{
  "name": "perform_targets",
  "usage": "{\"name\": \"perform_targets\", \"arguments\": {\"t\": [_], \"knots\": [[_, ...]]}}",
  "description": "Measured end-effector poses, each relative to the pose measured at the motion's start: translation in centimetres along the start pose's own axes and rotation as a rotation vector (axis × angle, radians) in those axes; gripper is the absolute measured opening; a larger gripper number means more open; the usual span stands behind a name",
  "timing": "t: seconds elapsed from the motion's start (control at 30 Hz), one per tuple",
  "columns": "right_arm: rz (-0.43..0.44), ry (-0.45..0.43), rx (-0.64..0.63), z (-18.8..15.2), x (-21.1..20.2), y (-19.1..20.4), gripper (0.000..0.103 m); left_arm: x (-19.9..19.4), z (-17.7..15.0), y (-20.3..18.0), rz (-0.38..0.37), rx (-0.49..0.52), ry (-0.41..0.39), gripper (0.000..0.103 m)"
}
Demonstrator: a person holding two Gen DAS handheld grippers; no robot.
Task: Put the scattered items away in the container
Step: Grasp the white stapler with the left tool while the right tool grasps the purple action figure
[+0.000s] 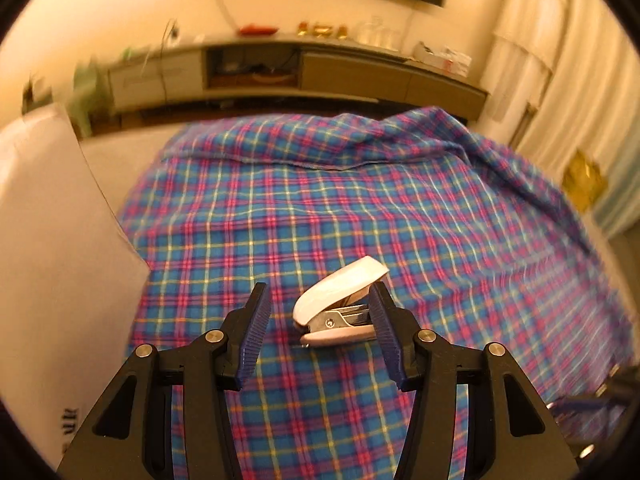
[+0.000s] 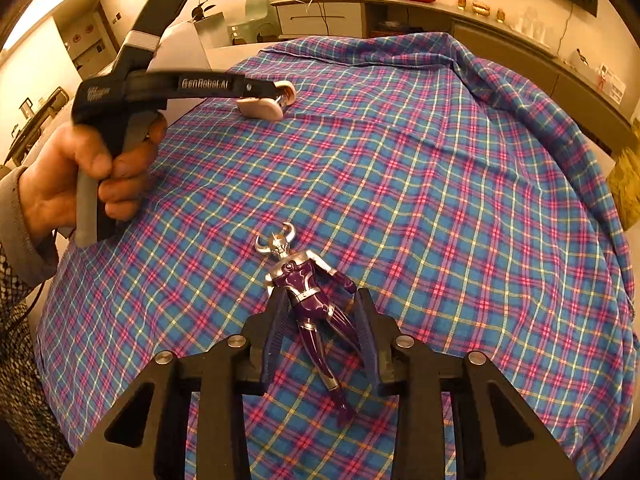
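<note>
While my left gripper (image 1: 320, 304) gapes around the stapler (image 1: 340, 304), touching one pad, I should centre it first. My right gripper (image 2: 320, 312) straddles the figure (image 2: 316, 300), unclenched; I'd squeeze its torso.

A white stapler (image 1: 339, 305) lay on its side, mouth open. A purple-and-silver horned figure (image 2: 310, 294) lay face up.

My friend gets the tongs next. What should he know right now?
Left tongs: open around the white stapler on the plaid cloth; one finger looks to touch it, no grip yet.
Right tongs: open, straddling the purple toy figure lying on the cloth.
Done: nothing visibly put away.
Left: close on both things and carry them to the container, which is not in view.
</note>
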State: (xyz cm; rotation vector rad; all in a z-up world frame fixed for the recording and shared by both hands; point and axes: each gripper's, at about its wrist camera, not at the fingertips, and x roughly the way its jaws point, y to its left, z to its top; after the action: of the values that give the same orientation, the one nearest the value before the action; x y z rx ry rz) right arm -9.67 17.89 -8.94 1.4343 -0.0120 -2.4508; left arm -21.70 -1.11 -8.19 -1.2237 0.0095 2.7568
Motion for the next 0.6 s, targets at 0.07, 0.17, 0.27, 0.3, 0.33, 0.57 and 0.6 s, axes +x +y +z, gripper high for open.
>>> {"name": "perform_targets", "arguments": {"t": [0.07, 0.17, 0.27, 0.3, 0.33, 0.57, 0.6], "knots": [[0.005, 0.002, -0.015, -0.1, -0.2, 0.4, 0.033, -0.7, -0.6, -1.2, 0.011, 0.065, -0.011, 0.052], [0.013, 0.001, -0.023, -0.3, -0.4, 0.6, 0.033, -1.1, -2.1, -2.8, 0.006, 0.164, 0.028, 0.053], [0.021, -0.003, -0.024, -0.6, -0.5, 0.7, 0.033, -1.6, -2.9, -3.2, 0.002, 0.199, 0.029, 0.053], [0.017, -0.007, -0.025, -0.6, -0.5, 0.6, 0.034, -2.0, -2.8, -3.0, -0.011, 0.19, 0.016, 0.053], [0.014, -0.007, -0.028, -0.7, -0.5, 0.6, 0.036, -2.4, -2.6, -2.7, -0.029, 0.18, 0.007, 0.053], [0.011, -0.022, -0.042, -0.9, 0.1, 0.9, 0.058, -2.8, -1.7, -2.5, -0.07, 0.265, -0.017, 0.055], [0.007, -0.027, -0.045, -0.9, 0.2, 1.0, 0.058, -2.3, -1.9, -2.9, -0.074, 0.288, -0.012, 0.055]]}}
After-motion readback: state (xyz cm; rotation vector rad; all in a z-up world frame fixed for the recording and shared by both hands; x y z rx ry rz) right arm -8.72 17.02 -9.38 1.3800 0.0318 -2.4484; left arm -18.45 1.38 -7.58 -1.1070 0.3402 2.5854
